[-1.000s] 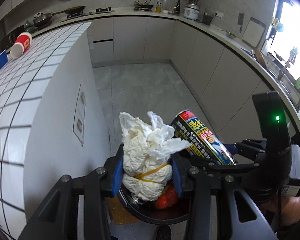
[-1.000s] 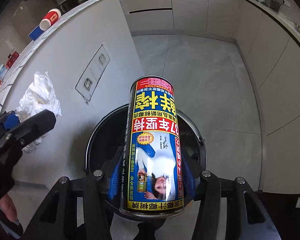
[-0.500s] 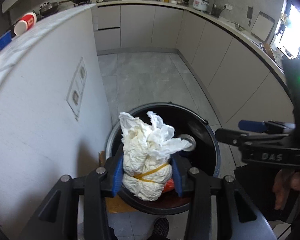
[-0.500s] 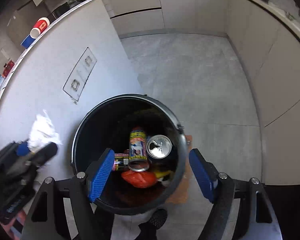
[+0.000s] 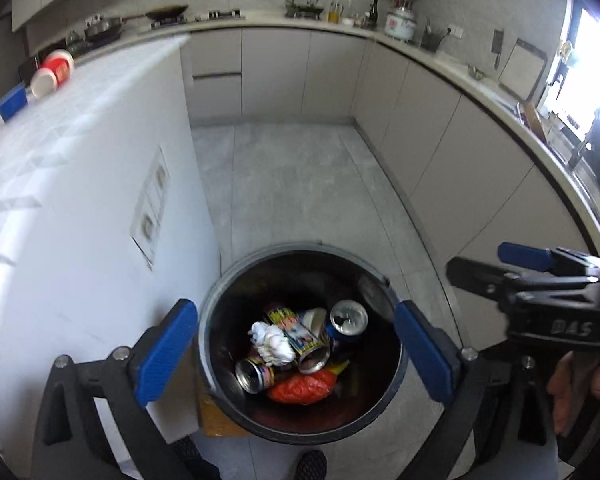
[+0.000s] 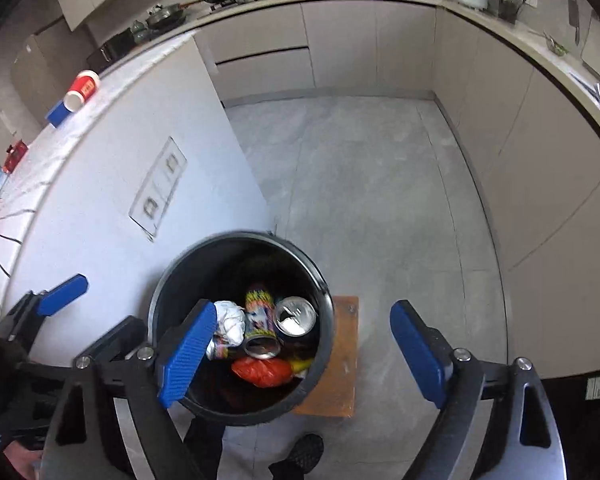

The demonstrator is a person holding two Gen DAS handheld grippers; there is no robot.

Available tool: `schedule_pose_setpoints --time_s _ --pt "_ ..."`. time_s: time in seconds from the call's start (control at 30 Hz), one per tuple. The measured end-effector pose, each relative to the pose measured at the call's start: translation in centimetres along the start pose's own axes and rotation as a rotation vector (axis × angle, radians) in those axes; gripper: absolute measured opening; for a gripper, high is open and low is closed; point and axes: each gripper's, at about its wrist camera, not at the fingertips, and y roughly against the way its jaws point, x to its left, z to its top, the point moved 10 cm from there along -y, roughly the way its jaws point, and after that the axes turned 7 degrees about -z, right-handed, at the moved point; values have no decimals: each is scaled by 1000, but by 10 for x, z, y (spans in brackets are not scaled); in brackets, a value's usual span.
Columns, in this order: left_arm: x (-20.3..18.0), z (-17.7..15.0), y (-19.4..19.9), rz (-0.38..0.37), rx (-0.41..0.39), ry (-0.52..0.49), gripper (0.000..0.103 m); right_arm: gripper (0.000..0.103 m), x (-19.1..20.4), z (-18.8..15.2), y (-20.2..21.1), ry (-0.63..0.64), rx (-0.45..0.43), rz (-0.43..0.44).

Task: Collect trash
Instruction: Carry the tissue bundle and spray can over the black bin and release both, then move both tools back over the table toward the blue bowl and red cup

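Note:
A round black trash bin (image 5: 220, 280) stands on the floor beside the white island; it also shows in the right wrist view (image 6: 168, 272). Inside lie a white crumpled paper wad (image 5: 271, 343), a yellow printed can (image 5: 298, 332), other cans and a red bag (image 5: 302, 388). The wad (image 6: 230, 322) and the can (image 6: 260, 320) show in the right wrist view too. My left gripper (image 5: 296, 354) is open and empty above the bin. My right gripper (image 6: 302, 354) is open and empty, above the bin's right edge.
The white tiled island (image 5: 60, 184) is at the left, with a red paper cup (image 5: 54, 72) and a blue object on top. Grey floor (image 5: 300, 184) lies beyond the bin, ringed by beige cabinets. A wooden board (image 6: 340, 360) lies under the bin. A shoe (image 6: 304, 454) is below.
The right gripper opened and the yellow can dropped into the bin. Then the left gripper opened and the paper wad fell in. Both grippers have risen slightly.

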Motion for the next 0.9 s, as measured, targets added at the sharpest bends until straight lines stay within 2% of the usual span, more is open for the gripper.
schedule_pose_setpoints --time_s 0.2,0.43,0.67,0.9 --pt "29 39 45 52 -79 4 100 90 31 37 30 26 -78 48" --pt "99 59 83 127 -144 45 100 90 101 83 56 107 -150 106" --pt "208 77 115 224 -200 129 100 90 191 129 62 182 -191 147" --pt "313 102 133 257 -223 184 100 90 285 176 53 185 -188 163"
